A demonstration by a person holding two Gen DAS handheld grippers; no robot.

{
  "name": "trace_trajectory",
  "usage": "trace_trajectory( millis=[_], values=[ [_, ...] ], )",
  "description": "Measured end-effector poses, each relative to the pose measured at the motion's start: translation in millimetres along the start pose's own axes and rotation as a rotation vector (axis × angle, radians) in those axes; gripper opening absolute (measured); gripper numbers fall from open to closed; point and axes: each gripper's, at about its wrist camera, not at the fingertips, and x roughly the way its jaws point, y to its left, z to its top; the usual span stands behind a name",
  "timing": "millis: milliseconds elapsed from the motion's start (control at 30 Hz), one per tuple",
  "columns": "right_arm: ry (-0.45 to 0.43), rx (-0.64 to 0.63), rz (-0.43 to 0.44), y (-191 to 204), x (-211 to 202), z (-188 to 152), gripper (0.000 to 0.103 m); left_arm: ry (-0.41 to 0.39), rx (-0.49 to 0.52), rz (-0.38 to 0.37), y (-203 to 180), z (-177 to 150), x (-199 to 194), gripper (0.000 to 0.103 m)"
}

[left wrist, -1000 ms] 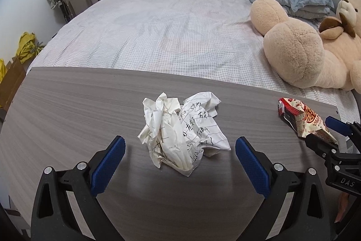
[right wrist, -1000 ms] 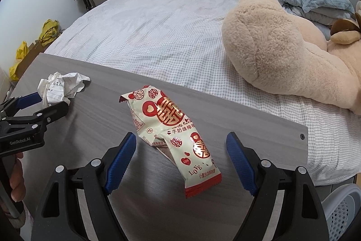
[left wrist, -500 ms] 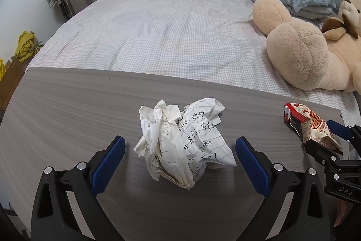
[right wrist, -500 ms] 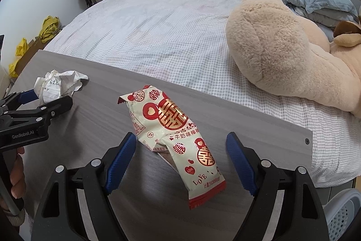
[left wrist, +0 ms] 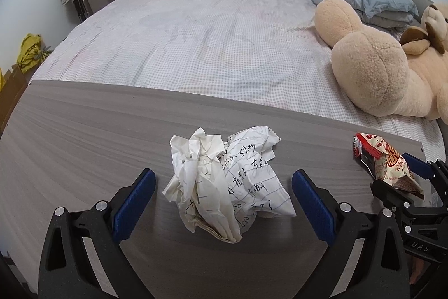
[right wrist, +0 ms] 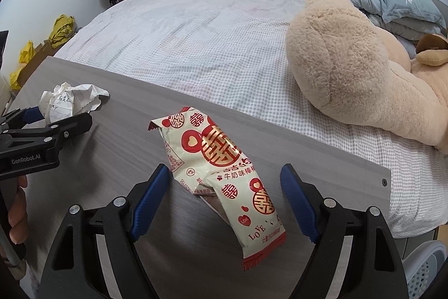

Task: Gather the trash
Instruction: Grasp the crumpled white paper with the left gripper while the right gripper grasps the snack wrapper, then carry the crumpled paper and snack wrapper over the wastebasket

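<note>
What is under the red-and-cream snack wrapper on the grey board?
The snack wrapper lies on the grey board, between the open right claw. A darker flat piece pokes out beneath its middle; what it is stays covered, as does the board under it.

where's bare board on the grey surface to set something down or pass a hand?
Bare: the grey board left of the crumpled paper, and the strip between the paper and the snack wrapper. Crowded: the left gripper straddles the paper, the right gripper the wrapper, near the right end.
</note>
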Motion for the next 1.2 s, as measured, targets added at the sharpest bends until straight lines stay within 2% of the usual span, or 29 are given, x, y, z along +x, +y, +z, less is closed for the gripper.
trace_trajectory(
  millis=[133,267,367,500,700,1200],
  values=[
    [-0.004,-0.001,0.002,2,0,-1,0.078,0.0,-0.014,-0.011,3,0,2,0.092],
    [-0.01,-0.006,0.006,4,-1,-2,0.077,-0.011,-0.001,0.006,1,1,1,0.081],
    [-0.017,-0.019,0.003,7,-3,-3,0.072,-0.018,0.01,0.01,0,1,-2,0.067],
    [-0.023,-0.025,0.014,10,-5,-3,0.061,-0.02,0.019,0.012,-1,0,-4,0.059],
    [-0.025,-0.021,0.011,11,-7,-5,0.057,-0.016,0.012,0.005,2,-5,-8,0.058],
    [-0.024,0.041,0.027,23,-27,-32,0.057,-0.033,0.025,-0.003,3,-30,-35,0.058]
  ],
)
